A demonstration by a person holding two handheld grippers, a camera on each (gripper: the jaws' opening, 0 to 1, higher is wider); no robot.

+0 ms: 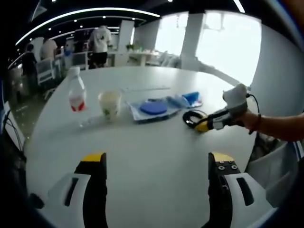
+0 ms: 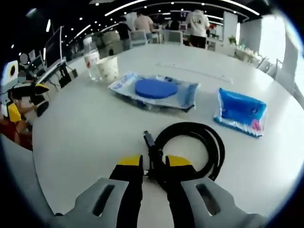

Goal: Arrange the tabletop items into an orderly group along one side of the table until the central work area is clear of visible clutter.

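In the right gripper view my right gripper (image 2: 154,162) is shut on the end of a coiled black cable (image 2: 209,142) lying on the white table (image 2: 85,137). Beyond it lie a blue disc in a clear bag (image 2: 156,89) and a blue packet (image 2: 240,110). A paper cup (image 2: 108,69) and a water bottle (image 2: 90,56) stand far left. In the left gripper view my left gripper (image 1: 157,159) hangs open over bare table, well short of the bottle (image 1: 76,94), cup (image 1: 109,104), bagged disc (image 1: 153,108), packet (image 1: 192,98) and cable (image 1: 191,117). The right gripper (image 1: 205,126) reaches in from the right.
A person's hand and forearm (image 1: 273,126) hold the right gripper at the table's right edge. Several people (image 1: 99,42) and chairs (image 1: 45,71) are at other tables beyond the far rim. A chair (image 1: 273,164) sits close at the right.
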